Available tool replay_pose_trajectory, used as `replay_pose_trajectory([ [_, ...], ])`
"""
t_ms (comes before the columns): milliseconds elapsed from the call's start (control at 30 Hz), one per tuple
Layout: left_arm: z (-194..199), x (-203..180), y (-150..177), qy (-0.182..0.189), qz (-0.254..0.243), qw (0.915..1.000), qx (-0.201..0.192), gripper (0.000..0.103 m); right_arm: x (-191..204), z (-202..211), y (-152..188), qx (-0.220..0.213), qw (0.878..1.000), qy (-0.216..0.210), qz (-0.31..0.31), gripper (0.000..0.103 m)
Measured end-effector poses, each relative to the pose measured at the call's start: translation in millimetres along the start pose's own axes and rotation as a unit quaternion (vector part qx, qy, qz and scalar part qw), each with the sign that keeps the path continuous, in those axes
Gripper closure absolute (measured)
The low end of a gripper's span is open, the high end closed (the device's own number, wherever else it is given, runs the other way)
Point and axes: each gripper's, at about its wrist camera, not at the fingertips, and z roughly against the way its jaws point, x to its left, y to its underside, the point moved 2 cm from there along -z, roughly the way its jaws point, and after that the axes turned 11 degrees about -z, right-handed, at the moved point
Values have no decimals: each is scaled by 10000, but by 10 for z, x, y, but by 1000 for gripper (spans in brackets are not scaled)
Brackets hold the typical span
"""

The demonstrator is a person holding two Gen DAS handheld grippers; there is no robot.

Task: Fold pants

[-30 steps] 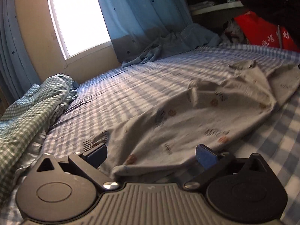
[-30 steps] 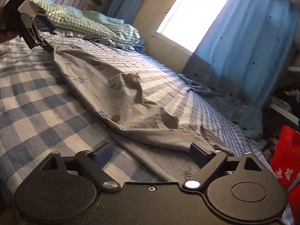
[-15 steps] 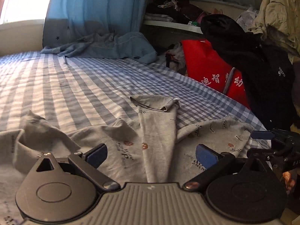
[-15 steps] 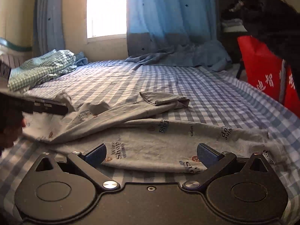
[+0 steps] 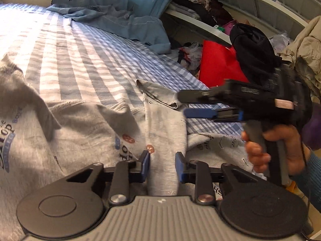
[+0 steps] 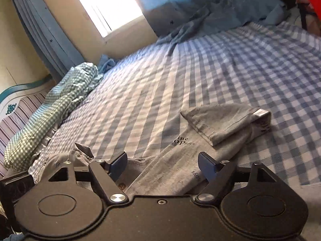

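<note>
One pair of grey printed pants (image 5: pixel 84 132) lies rumpled on the checked bedsheet (image 5: pixel 80 60), filling the lower half of the left wrist view. One leg (image 5: pixel 163 140) runs from 6 o'clock up toward 12, and its cuff (image 5: pixel 158 95) is folded over at the far end. The left gripper (image 5: pixel 162 165) has two blue pads (image 5: pixel 144 165); its jaws are narrow and closing, with that leg between them, though the pads do not clearly press the cloth yet. The right gripper (image 5: pixel 187 106), held in one hand (image 5: pixel 278 148) at 3 o'clock, reaches toward the cuff. Its jaws are fairly wide and closing, with pants fabric lying between them in the right wrist view. One red bag (image 5: pixel 218 64) stands at 1 o'clock, and one green checked cloth (image 6: pixel 58 102) lies at 9 o'clock in the right wrist view.
</note>
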Motion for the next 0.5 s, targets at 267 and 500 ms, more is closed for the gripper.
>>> replay_pose_trajectory([
  [267, 21, -81, 5, -79, -282, 9996, 51, 83, -229, -320, -793, -891, 9876, 1285, 145, 25],
  [500, 33, -85, -6, -71, -269, 9996, 51, 84, -93, -73, -1274, -1868, 9687, 1589, 381, 16],
])
